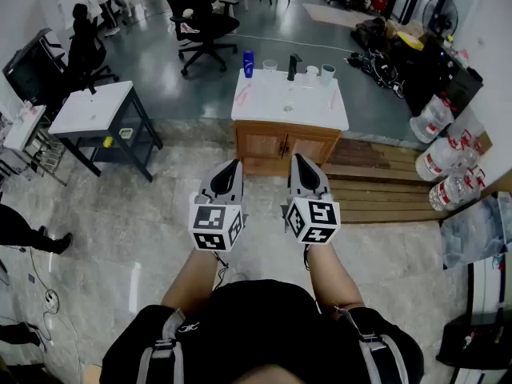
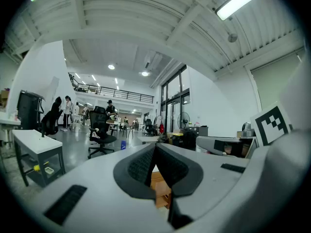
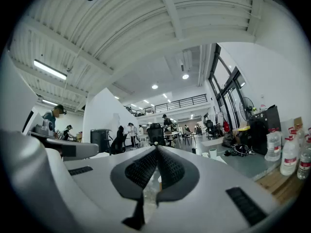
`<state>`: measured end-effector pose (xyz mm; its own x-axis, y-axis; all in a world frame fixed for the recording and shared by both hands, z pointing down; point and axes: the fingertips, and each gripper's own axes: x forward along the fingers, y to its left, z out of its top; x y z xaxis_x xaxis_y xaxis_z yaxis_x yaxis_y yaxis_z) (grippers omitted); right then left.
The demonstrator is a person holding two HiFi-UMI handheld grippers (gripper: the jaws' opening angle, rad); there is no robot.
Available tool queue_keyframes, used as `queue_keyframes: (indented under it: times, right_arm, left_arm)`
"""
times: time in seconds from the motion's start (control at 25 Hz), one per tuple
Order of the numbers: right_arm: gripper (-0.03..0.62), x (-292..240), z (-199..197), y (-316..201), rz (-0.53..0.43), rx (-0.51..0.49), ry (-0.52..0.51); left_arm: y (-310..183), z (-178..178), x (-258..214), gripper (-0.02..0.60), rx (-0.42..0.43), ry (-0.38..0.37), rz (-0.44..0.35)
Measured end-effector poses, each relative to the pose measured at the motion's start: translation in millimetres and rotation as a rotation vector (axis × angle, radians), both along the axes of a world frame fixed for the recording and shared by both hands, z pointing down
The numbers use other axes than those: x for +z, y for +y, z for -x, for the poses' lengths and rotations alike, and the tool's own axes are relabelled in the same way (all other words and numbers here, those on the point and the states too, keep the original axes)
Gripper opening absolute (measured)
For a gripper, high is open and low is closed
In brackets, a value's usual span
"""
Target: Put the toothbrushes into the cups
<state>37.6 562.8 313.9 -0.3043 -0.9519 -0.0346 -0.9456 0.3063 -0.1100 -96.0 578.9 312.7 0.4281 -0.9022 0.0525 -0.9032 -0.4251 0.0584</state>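
Note:
In the head view I stand back from a wooden vanity with a white top (image 1: pixel 264 110). On that top are a blue bottle (image 1: pixel 249 63), a black faucet (image 1: pixel 294 66) and pale cups (image 1: pixel 328 72) near the back edge. The toothbrushes are too small to make out from here. My left gripper (image 1: pixel 234 166) and right gripper (image 1: pixel 298 161) are held side by side at chest height, level, aimed at the vanity and well short of it. The left gripper (image 2: pixel 155 147) has its pads together with nothing between them. The right gripper (image 3: pixel 156 149) is likewise shut and empty.
A white table on a black frame (image 1: pixel 92 110) stands to the left and an office chair (image 1: pixel 200 22) behind the vanity. Wooden planks (image 1: pixel 384 186) and large water bottles (image 1: pixel 440 154) lie to the right. People and desks fill the far room.

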Motion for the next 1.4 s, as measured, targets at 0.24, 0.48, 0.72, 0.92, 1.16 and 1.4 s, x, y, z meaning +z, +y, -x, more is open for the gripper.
queue_keyframes:
  times: [0.24,0.48,0.72,0.92,1.16,1.4]
  right_arm:
    - [0.015,0.6,6.4,4.1,0.000,-0.007,-0.019]
    - [0.015,1.8,21.0,1.7,0.017,-0.012,-0.014]
    - [0.015,2.9,52.2,-6.7,0.016,-0.010,0.008]
    - [0.015,7.7,80.3,-11.5,0.025,0.015,0.023]
    - [0.015,13.3,108.0,-21.7,0.027,0.019,0.029]
    - [0.015,14.8,117.8,-53.2,-0.002,0.028,0.014]
  left_arm:
    - [4.7,1.5,1.9,0.014,0.017,-0.001,0.014]
    - [3.7,17.3,0.0,0.014,0.009,0.005,0.015]
    - [-5.7,47.9,0.1,0.014,0.013,0.022,0.008]
    - [-14.9,78.5,6.9,0.014,0.030,0.044,0.015]
    - [-28.7,107.9,12.7,0.014,0.036,0.046,0.018]
    - [-56.8,125.9,24.9,0.014,0.040,0.127,0.049]
